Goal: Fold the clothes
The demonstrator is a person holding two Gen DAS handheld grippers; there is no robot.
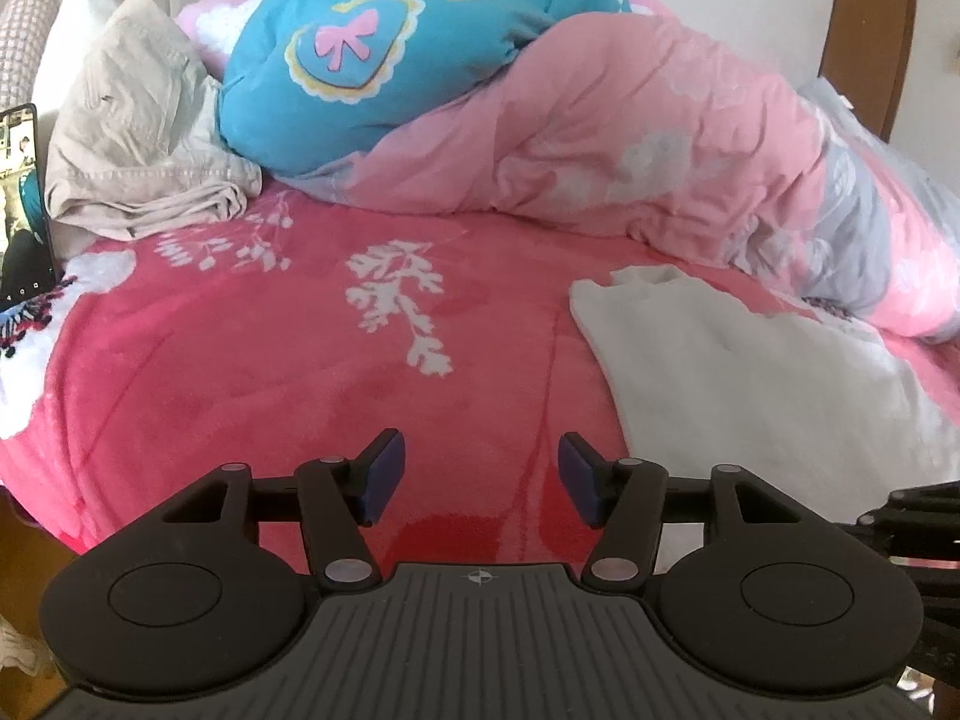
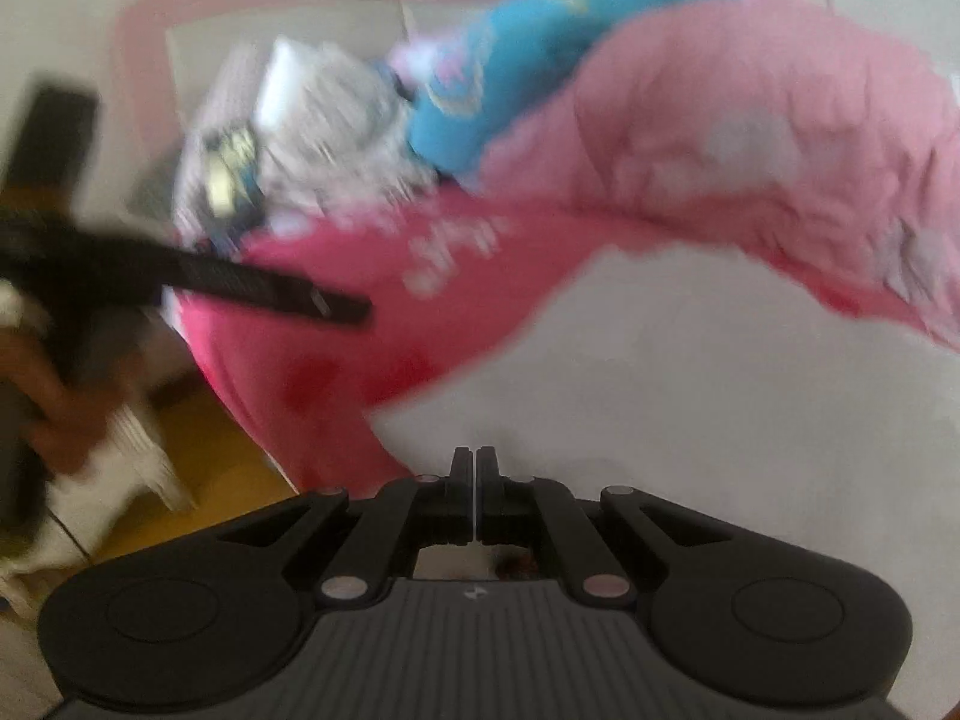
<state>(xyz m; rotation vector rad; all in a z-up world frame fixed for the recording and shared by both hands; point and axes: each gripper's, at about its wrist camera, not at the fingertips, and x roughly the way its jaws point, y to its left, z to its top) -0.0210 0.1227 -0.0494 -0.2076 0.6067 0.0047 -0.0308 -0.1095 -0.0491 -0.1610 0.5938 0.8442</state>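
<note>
A white garment (image 1: 750, 372) lies spread on the red flowered blanket (image 1: 270, 360), to the right of my left gripper (image 1: 480, 474). That gripper hovers over bare blanket, open, with nothing between its blue pads (image 1: 384, 474). The right wrist view is blurred by motion. In it my right gripper (image 2: 475, 462) is shut, its fingers together just above the near part of the white garment (image 2: 690, 390); I see no cloth pinched between them. A crumpled beige garment (image 1: 138, 138) sits at the back left of the bed.
A bunched pink quilt (image 1: 630, 138) with a blue part (image 1: 372, 60) fills the back of the bed. A phone (image 1: 21, 210) stands at the left edge. A hand (image 2: 54, 408) holding the other gripper (image 2: 258, 288) shows at left, above yellow floor (image 2: 228, 468).
</note>
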